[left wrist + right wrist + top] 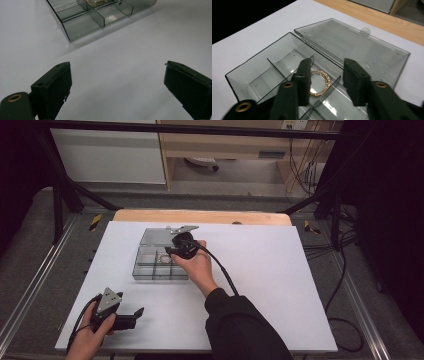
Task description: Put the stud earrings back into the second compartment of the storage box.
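— Where's the bracelet?
— The gold bracelet (321,83) lies in a middle compartment of the open clear box (252,67). The right claw (328,82) hovers above it, half open, seemingly empty.
— Risks?
— A jaw could catch a divider and shove the box. The left claw (117,87) idles wide open over the counter (270,270).

Bright overhead light; white table (280,285) glares softly, surroundings dim, near jaws blurred, clear box (362,47) reflects highlights.
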{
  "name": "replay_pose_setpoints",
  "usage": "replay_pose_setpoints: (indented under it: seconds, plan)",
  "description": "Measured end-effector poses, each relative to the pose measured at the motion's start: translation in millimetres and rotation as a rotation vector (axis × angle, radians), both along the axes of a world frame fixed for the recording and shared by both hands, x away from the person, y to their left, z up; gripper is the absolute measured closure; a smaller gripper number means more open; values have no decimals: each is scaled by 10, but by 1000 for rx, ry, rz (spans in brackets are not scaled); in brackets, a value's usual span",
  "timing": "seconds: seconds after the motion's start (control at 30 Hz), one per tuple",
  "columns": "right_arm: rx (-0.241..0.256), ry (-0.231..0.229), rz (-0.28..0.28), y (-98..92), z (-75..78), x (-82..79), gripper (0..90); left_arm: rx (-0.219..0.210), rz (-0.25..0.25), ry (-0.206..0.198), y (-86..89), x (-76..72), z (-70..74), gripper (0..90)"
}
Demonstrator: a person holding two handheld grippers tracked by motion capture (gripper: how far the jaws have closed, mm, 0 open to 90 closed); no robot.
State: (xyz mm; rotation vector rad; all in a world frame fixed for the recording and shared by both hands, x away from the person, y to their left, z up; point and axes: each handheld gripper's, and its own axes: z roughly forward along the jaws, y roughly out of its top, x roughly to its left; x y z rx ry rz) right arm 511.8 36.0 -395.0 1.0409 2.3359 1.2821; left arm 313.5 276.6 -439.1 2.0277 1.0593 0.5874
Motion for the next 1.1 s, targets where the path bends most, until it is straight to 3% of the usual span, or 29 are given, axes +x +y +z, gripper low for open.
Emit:
replay_pose_setpoints:
  seconds: [0.33, 0.5, 0.8, 1.1]
  plan:
    - [74, -13, -13, -327, 201, -234, 313, 7, -6, 3, -22, 3, -9, 82]
    - [91, -45, -17, -557, 296, -419, 177, 5, -4, 1, -26, -7, -4, 82]
    - [118, -119, -53, -1193, 327, -839, 83, 0, 10, 2, -18, -9, -13, 81]
    - [108, -170, -106, -1927, 165, -1255, 44, -13, 25, -5, -9, -16, -3, 81]
